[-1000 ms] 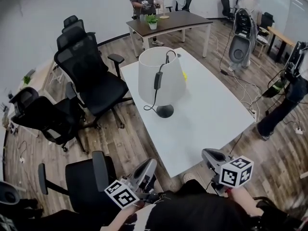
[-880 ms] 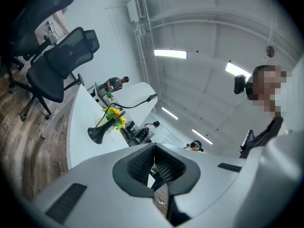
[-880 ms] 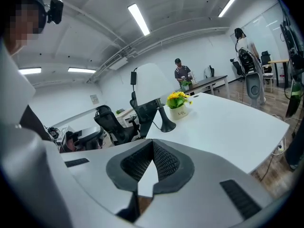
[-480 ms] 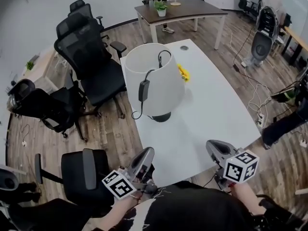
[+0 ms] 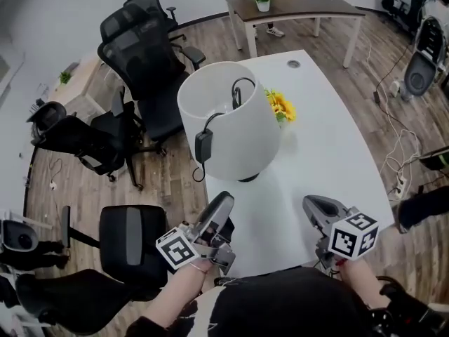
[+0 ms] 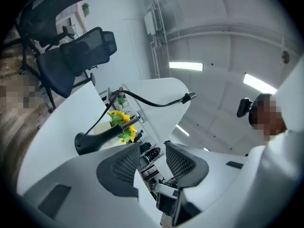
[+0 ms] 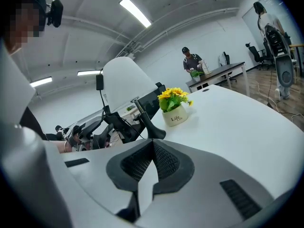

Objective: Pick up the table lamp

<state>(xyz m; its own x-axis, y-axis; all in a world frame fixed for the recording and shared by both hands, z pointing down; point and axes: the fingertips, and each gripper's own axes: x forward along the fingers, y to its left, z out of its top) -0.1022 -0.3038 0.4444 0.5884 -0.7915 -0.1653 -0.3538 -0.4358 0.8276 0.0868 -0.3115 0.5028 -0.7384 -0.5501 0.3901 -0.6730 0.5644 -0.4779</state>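
Note:
The table lamp stands on the white table (image 5: 330,153). Its white shade (image 5: 228,121) hides most of the dark base (image 5: 247,178). A black cord with a switch (image 5: 203,146) hangs over the shade's side. My left gripper (image 5: 223,202) hovers at the table's near edge, just short of the lamp. Its jaws are opening and nothing is between them (image 6: 152,148). My right gripper (image 5: 313,203) is to the right over the near edge, shut and empty (image 7: 152,146). The lamp's shade (image 7: 126,82) and base (image 7: 154,133) lie ahead of it.
A small white pot of yellow flowers (image 5: 280,107) stands right behind the lamp. Black office chairs (image 5: 140,55) (image 5: 130,234) crowd the table's left side. A brown desk (image 5: 295,2) with a potted plant is at the back. Cables and a power strip (image 5: 400,181) lie on the floor at the right.
Both grippers have come forward to the table's near edge. The lamp now sits nearer and larger in the head view.

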